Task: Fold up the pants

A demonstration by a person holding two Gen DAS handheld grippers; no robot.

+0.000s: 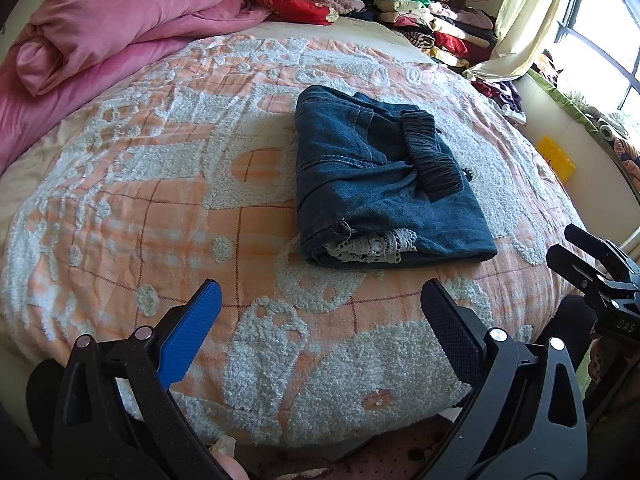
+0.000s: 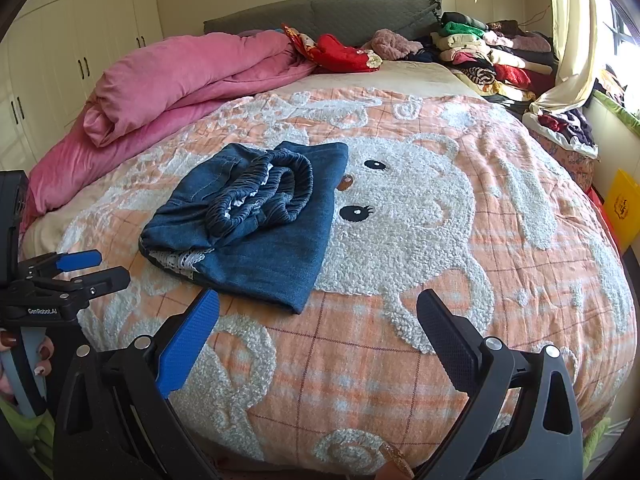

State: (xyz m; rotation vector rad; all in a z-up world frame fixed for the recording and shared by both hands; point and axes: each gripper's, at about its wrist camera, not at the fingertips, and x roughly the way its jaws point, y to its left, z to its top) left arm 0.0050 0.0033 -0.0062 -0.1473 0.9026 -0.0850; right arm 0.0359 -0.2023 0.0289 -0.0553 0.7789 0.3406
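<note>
The pants point(image 1: 384, 176) lie in one compact folded bundle on the bed point(image 1: 160, 240), near the middle of the patterned bedspread point(image 2: 440, 320). In the right wrist view the bundle sits left of centre, just beside the bear face woven into the cover. The dark elastic waistband point(image 2: 260, 196) rests on top of the bundle, and a strip of white lace trim point(image 1: 372, 248) shows at the near edge.

The left gripper point(image 1: 320, 324) hovers above the near part of the bed, jaws spread wide, holding nothing. The right gripper point(image 2: 318, 328) likewise stands wide open and empty, apart from the bundle.

Judged from the layout, folding appears complete or nearly so. If a finishing step remains, proceed as follows:
- Approach the near edge low and level.
- Tuck the lace trim inward without lifting the upper layers.
- Press the waistband flat so the bundle does not spring open.
- Avoid catching the fleecy bedspread in the jaws.

Count of items:
- Pants: one pair.
- Grippers: two.
- Pink quilt point(image 2: 180, 76): one, bunched at the far left.
- Red cloth point(image 2: 340, 54): one, at the far edge.
- Stacked clothes point(image 2: 492, 56): one pile at the far right; its pieces are too many to count.
</note>
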